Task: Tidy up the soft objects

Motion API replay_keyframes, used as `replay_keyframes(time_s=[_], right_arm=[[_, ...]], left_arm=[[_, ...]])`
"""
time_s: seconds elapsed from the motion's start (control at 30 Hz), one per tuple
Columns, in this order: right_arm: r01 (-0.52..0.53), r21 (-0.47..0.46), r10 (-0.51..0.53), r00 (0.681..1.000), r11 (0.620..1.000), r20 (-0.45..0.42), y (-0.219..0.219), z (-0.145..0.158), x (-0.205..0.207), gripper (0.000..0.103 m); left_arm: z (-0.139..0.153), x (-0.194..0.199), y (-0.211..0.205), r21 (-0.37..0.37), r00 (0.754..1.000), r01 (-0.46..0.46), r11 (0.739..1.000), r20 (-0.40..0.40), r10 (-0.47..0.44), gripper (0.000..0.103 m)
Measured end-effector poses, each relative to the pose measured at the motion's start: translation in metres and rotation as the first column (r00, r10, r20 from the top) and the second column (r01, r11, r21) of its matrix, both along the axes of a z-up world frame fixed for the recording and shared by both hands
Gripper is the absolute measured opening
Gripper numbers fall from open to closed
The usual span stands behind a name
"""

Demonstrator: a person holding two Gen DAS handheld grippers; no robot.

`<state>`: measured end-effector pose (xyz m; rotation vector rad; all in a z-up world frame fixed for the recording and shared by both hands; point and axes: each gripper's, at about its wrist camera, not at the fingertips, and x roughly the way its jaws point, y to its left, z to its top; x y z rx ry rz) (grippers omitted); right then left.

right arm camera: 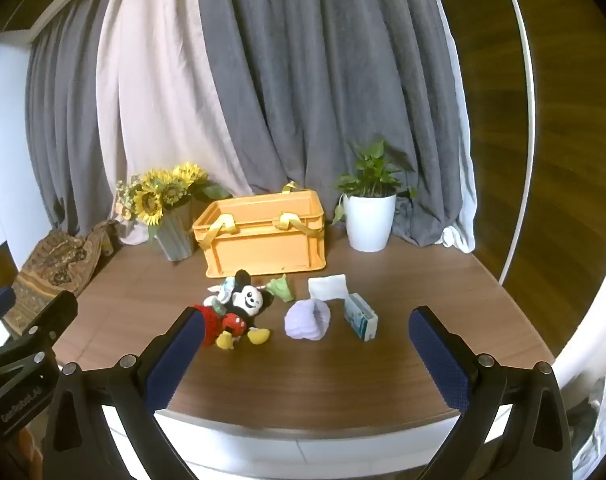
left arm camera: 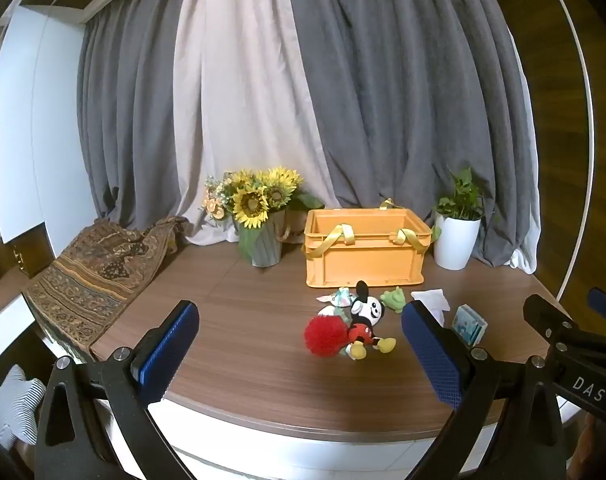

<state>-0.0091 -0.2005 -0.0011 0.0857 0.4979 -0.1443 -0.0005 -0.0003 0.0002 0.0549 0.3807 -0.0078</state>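
Both claws are released, jaws spread to full width, with nothing between the pads. The left claw (left arm camera: pixel 299 354) sits at the bottom of the left wrist view, back over the near edge of the bench (left arm camera: pixel 243 344); the right claw (right arm camera: pixel 303 356) occupies the same position in the right wrist view. This stand-off keeps every item in sight before a grasp is selected.

The soft objects lie grouped at centre frame, on the bench just in front of the orange crate (right arm camera: pixel 263 240). The crate is open-topped with its yellow strap handles (right arm camera: pixel 223 226) draped over the rim, which leaves the opening clear; it is the likely receptacle.

Items, left to right in the right wrist view:
- red pom-pom (left arm camera: pixel 325 336), touching the Mickey Mouse plush (right arm camera: pixel 241 312);
- small floral cloth toy (left arm camera: pixel 341 296) behind the plush;
- green frog toy (right arm camera: pixel 281 288);
- lilac plush ball (right arm camera: pixel 307 320);
- white folded cloth (right arm camera: pixel 329 286);
- tissue pack (right arm camera: pixel 359 320), standing on edge.

The sunflower vase (right arm camera: pixel 175 236) and potted plant (right arm camera: pixel 369 220) flank the crate and restrict sideways approach.
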Motion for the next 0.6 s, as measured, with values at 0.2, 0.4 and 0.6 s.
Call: replay_keyframes(time_s=[0.2, 0.4, 0.6], right_arm=[[0.002, 0.005, -0.002, 1.000, 1.000, 0.025, -0.0006, 0.0003, -0.0021, 0.103], [0.003, 0.000, -0.003, 1.000, 1.000, 0.021, 0.0022, -0.0004, -0.0027, 0.103], [0.002, -0.003, -0.002, 1.000, 1.000, 0.025, -0.0002, 0.0007, -0.0014, 0.103]], left_arm=[[-0.0008, -0.0007, 0.0008, -0.015, 1.000, 0.004, 1.000, 0.004, -0.004, 0.103], [0.0019, -0.0003, -0.0026, 0.001, 1.000, -0.011, 1.000, 0.006, 0.011, 0.103], [0.0025, 0.0007, -0.0010, -0.002, 1.000, -0.014, 1.000, 0.006, 0.014, 0.103]])
